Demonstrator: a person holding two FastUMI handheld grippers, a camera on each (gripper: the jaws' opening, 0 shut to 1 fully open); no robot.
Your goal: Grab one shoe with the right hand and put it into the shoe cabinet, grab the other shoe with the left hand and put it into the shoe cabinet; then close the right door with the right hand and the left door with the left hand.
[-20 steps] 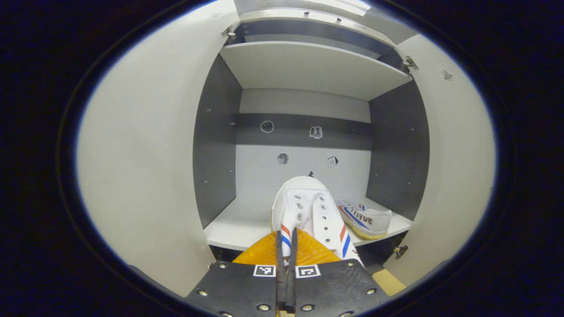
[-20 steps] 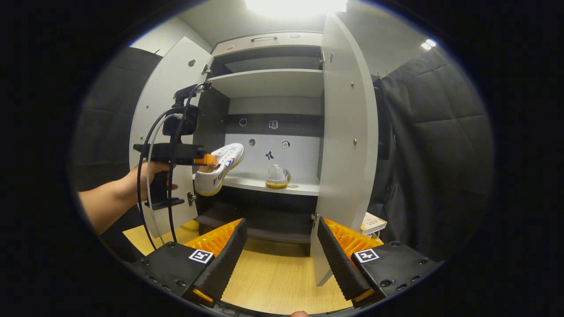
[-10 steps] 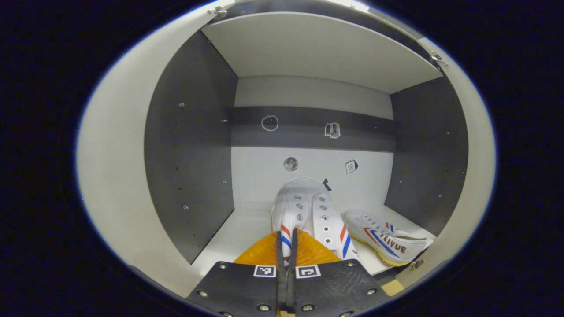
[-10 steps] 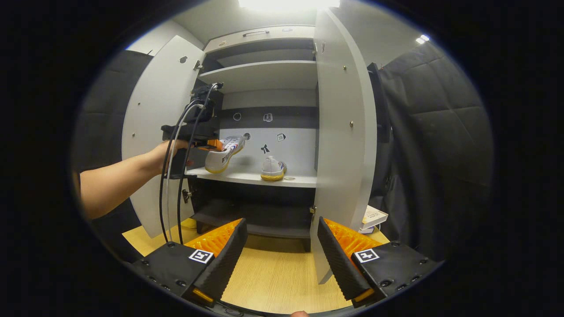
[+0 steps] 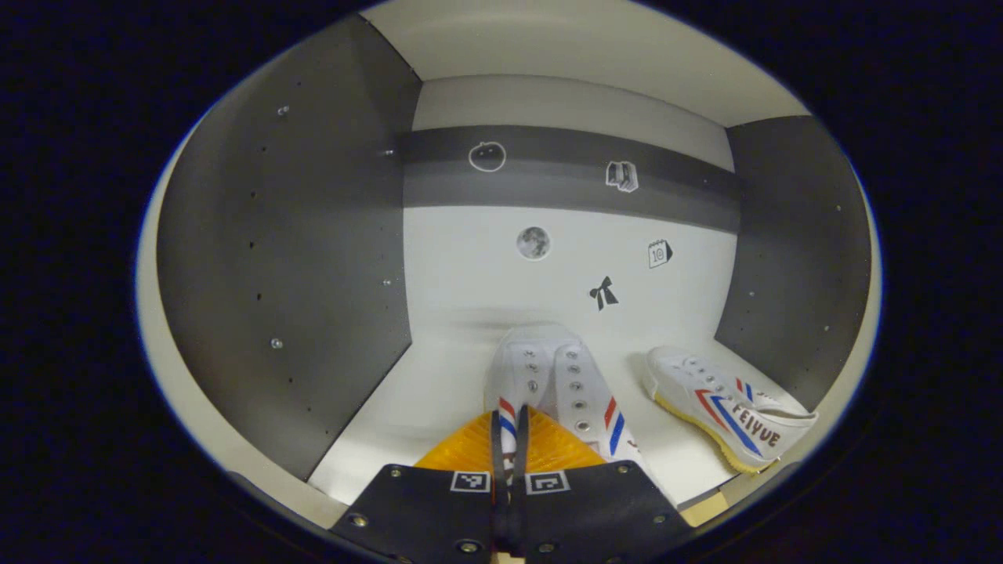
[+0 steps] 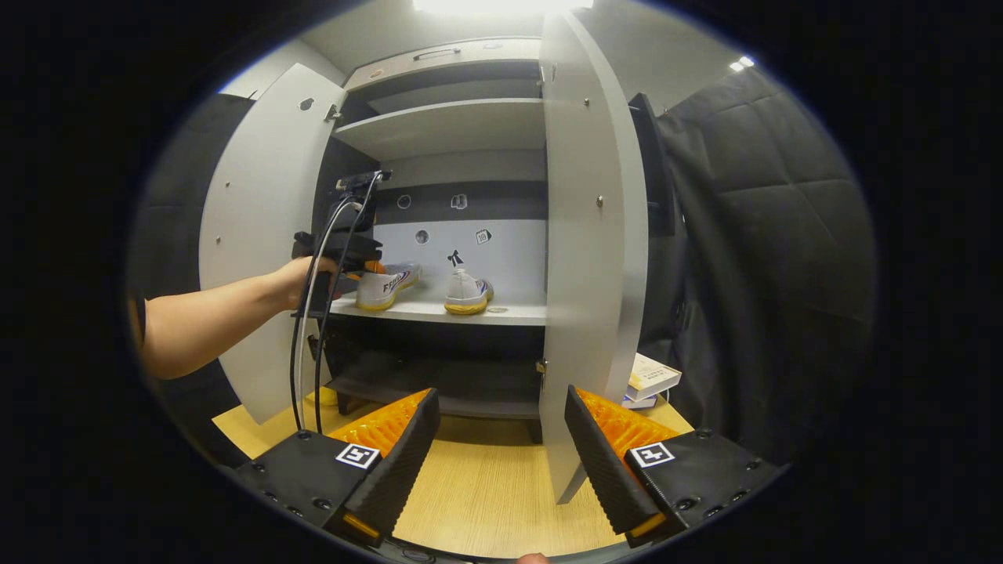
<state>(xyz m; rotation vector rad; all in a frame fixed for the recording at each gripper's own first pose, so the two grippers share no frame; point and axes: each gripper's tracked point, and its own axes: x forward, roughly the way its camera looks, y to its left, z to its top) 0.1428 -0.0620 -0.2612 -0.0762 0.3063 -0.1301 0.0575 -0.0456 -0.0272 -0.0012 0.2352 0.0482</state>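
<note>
White shoe [image 5: 725, 403] beside tongs-held shoe [image 5: 552, 384]

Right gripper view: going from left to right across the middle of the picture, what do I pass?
Person's arm → left gripper with the shoe it holds → second shoe on the shelf → open right door → books → dark curtain.

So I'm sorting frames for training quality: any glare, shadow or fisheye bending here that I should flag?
Right gripper view: a ceiling light blows out the top edge; the open right door bows from fisheye. Left gripper view: even, soft light inside the cabinet, side walls curve, faint shadow under the held shoe; both shoes sharp, including the one already on the shelf.
</note>
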